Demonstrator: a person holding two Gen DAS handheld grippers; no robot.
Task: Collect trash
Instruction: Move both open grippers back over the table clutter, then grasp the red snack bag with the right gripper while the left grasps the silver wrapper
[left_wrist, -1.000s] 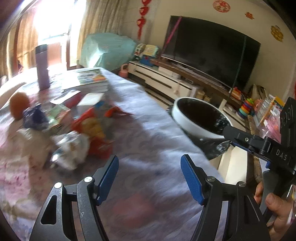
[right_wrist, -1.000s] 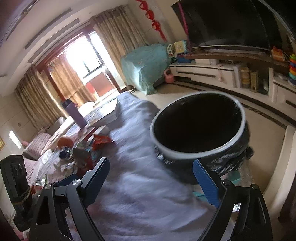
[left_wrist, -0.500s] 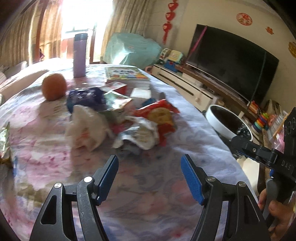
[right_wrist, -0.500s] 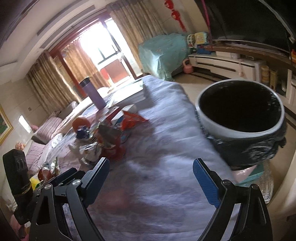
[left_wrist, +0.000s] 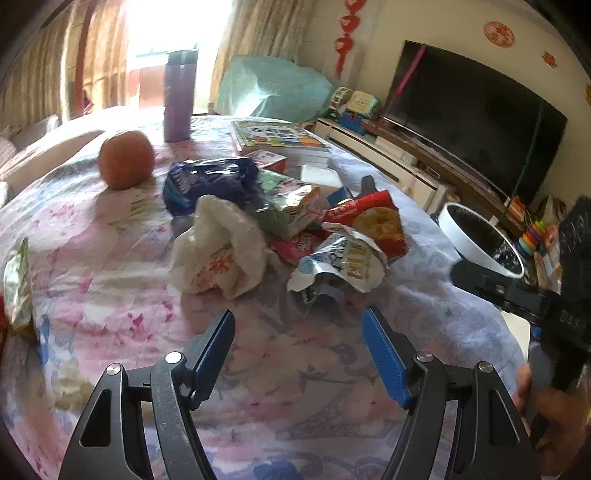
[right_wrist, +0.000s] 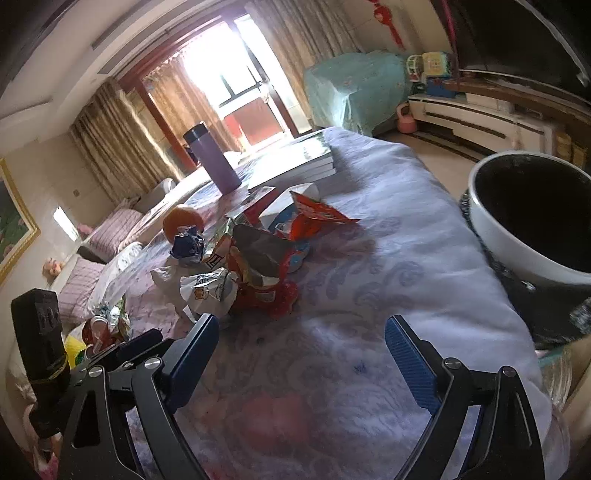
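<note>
A heap of trash lies on the flowered tablecloth (left_wrist: 110, 288): a crumpled white bag (left_wrist: 221, 254), a torn white-and-silver wrapper (left_wrist: 343, 262), a red snack bag (left_wrist: 373, 221), a green packet (left_wrist: 291, 206) and a blue wrapper (left_wrist: 210, 181). My left gripper (left_wrist: 299, 354) is open and empty just in front of the heap. My right gripper (right_wrist: 299, 354) is open and empty; the red bag (right_wrist: 258, 269) and white wrapper (right_wrist: 207, 291) lie ahead to its left. The white bin with a black liner (right_wrist: 517, 236) (left_wrist: 476, 236) stands off the table's right edge.
An orange (left_wrist: 125, 158), a purple bottle (left_wrist: 179, 96) and a stack of books (left_wrist: 280, 138) stand behind the heap. More wrappers (left_wrist: 16, 288) lie at the table's left edge. A TV (left_wrist: 472, 114) and a low cabinet line the right wall.
Both grippers have swung left, away from the bin and toward the trash heap. The heap now lies closer in front of the left gripper. Both stay open and empty.
</note>
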